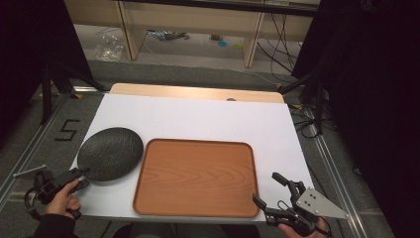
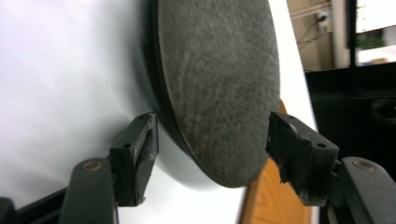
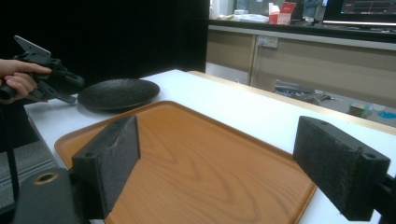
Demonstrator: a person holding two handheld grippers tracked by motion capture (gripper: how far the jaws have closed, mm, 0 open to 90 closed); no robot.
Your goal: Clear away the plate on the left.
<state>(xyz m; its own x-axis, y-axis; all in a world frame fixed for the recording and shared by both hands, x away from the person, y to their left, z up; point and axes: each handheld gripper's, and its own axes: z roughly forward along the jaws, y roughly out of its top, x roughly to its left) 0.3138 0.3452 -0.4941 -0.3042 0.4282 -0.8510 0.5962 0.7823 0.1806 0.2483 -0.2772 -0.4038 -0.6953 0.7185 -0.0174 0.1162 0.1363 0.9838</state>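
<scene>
Plate: dark, round, rough-textured plate (image 1: 110, 153) at the left of the high view, lying on the white table top (image 1: 198, 116); its right rim sits just beside the left edge of the wooden tray (image 1: 195, 177); whether the two touch cannot be told
Plate, seen close: in the left gripper view the plate (image 2: 219, 84) takes up the centre and upper part of the frame, its near rim lying between the two black jaws
Left gripper: left gripper (image 1: 79, 178) at the lower left of the high view, held in the person's left hand (image 1: 62, 201); its jaws stand apart, one to each side of the plate's near rim; in its own view (image 2: 212, 144) a gap shows between each pad and the rim, so nothing is clamped
Right gripper: right gripper (image 1: 272, 191) at the lower right of the high view, just off the tray's near right corner; jaws spread wide and holding nothing; grey three-cornered plate (image 1: 317, 202) on top
Right gripper view: gripper (image 3: 231, 161) looks across the tray (image 3: 196, 163); plate (image 3: 119, 93) in the upper left of the frame, with the left hand (image 3: 18, 79) and its gripper at the plate's edge
Tray: rectangular, rounded corners, wood grain, nothing on it; centre to lower centre of the high view
</scene>
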